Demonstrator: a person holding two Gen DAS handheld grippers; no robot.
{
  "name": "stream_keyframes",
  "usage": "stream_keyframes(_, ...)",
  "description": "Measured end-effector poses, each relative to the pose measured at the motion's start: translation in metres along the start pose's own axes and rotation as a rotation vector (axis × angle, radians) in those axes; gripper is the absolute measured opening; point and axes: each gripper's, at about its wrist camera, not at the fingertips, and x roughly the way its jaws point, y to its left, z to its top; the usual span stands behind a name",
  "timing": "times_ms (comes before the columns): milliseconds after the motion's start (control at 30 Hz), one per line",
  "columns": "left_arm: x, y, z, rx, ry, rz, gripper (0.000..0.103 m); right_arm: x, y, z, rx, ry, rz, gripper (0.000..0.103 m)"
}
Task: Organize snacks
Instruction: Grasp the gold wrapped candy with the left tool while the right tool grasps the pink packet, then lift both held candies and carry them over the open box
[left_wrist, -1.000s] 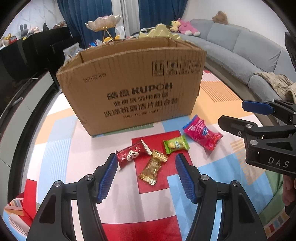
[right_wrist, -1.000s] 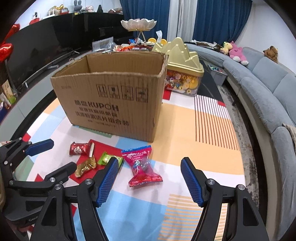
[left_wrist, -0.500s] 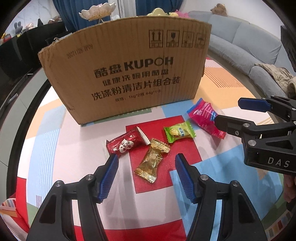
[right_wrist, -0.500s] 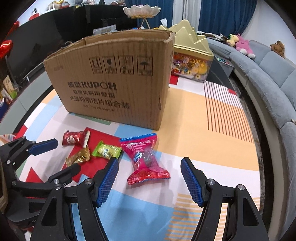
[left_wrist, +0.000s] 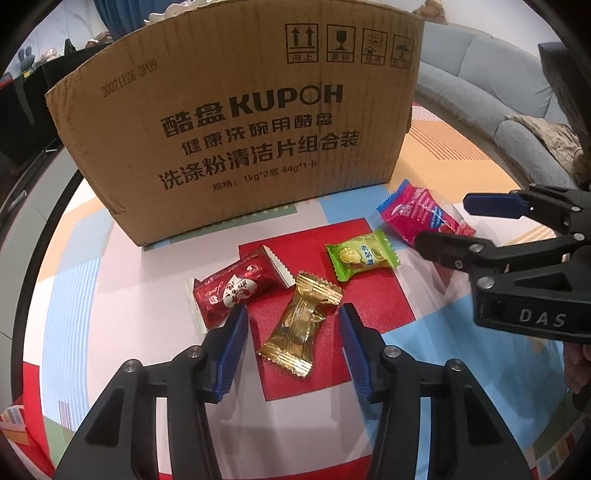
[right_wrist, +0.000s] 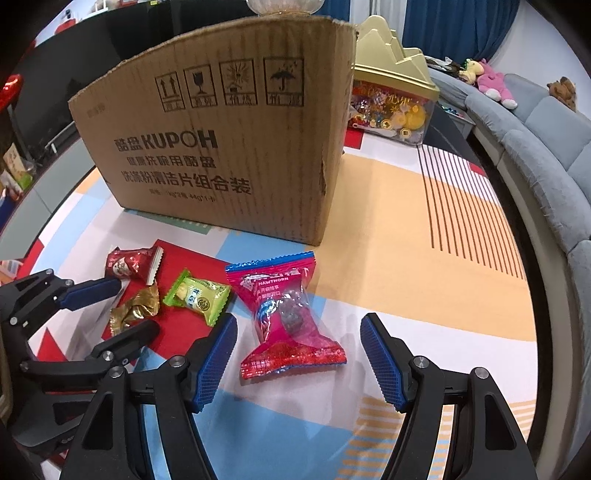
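Several wrapped snacks lie on the patterned mat in front of a brown cardboard box (left_wrist: 240, 110) (right_wrist: 221, 147). My left gripper (left_wrist: 292, 313) (right_wrist: 136, 306) hangs low over the gold candy (left_wrist: 299, 328) (right_wrist: 135, 308); its jaws are closing, with the candy between them and a gap on each side. A red candy (left_wrist: 236, 291) lies just left of it and a green candy (left_wrist: 362, 254) (right_wrist: 197, 295) to the right. My right gripper (right_wrist: 299, 321) (left_wrist: 441, 221) stands open astride the pink hawthorn packet (right_wrist: 291, 317) (left_wrist: 417, 214) without touching it.
A clear tub of treats with a gold peaked lid (right_wrist: 391, 110) stands behind the box on the right. A grey sofa (right_wrist: 546, 155) curves along the right edge. A dark cabinet (right_wrist: 55, 74) runs along the left. The mat (right_wrist: 406, 240) right of the box is bare.
Both grippers have sunk closer to the snacks, and the box looms larger. The left jaws have narrowed around the gold candy. The right jaws keep the same width.
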Motion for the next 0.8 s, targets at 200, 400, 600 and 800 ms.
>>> stream_keyframes(200, 0.000, 0.002, 0.001, 0.000, -0.010, -0.026, 0.029, 0.011, -0.003, 0.003, 0.016, 0.022, 0.016, 0.060)
stream_keyframes(400, 0.001, -0.002, 0.002, 0.012, -0.008, -0.023, 0.024, 0.010, -0.002, 0.003, 0.018, 0.016, 0.027, 0.050)
stream_keyframes(600, 0.001, -0.005, 0.003, 0.007, -0.001, -0.007, 0.024, 0.007, -0.003, 0.003, 0.016, 0.007, 0.031, 0.043)
stream_keyframes(800, -0.003, -0.009, 0.007, 0.001, -0.008, -0.005, 0.023, -0.001, -0.004, 0.006, 0.023, -0.008, 0.030, 0.041)
